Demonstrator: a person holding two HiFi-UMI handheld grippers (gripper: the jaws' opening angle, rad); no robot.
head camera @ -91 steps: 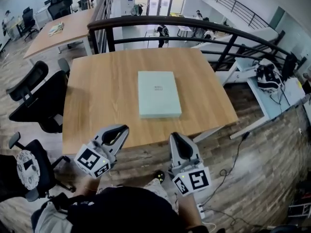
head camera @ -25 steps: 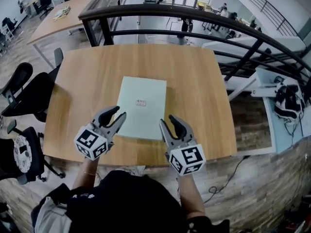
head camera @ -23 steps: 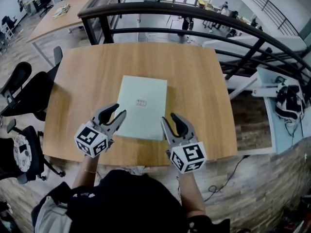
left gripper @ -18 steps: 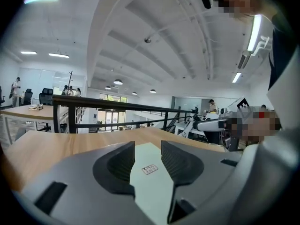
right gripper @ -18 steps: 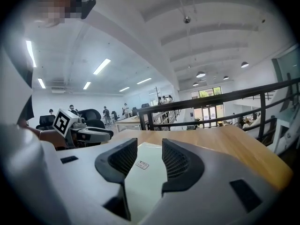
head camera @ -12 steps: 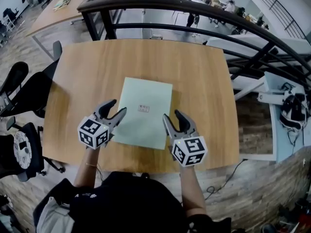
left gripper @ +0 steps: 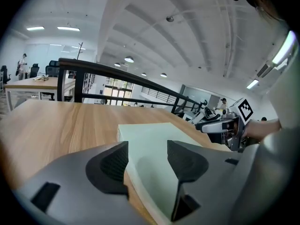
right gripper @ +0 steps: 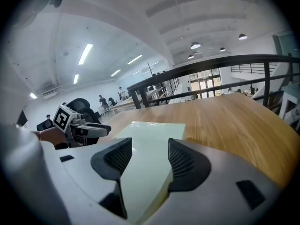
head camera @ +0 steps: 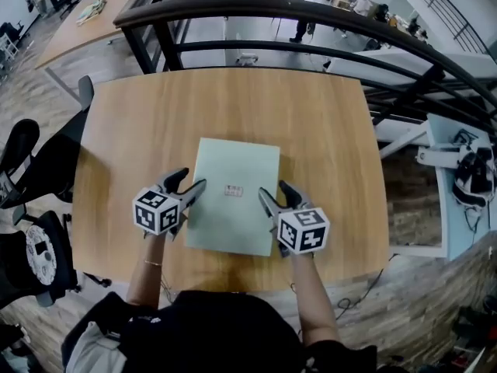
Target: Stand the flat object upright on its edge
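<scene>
A pale green flat box (head camera: pixel 233 200) lies flat on the wooden table (head camera: pixel 326 130), a small label on its top. My left gripper (head camera: pixel 190 182) is low at the box's left edge, and my right gripper (head camera: pixel 276 191) is at its right edge. In the left gripper view the box (left gripper: pixel 154 137) shows its left edge between the spread pads of the left gripper (left gripper: pixel 147 159), untouched. The right gripper view shows the box (right gripper: pixel 150 142) with its right edge between the pads of the right gripper (right gripper: pixel 150 161), also untouched. Both pairs of jaws have just been opening and stand open.
A black railing (head camera: pixel 256 10) runs past the table's far edge. Office chairs (head camera: pixel 23 169) stand to the left. A white desk with a headset (head camera: pixel 470 165) is at the right. Another wooden table (head camera: pixel 78 22) lies at the far left.
Both grippers have moved forward and down to the box's two long sides. Their jaws have spread wider. The box has not moved on the table.
</scene>
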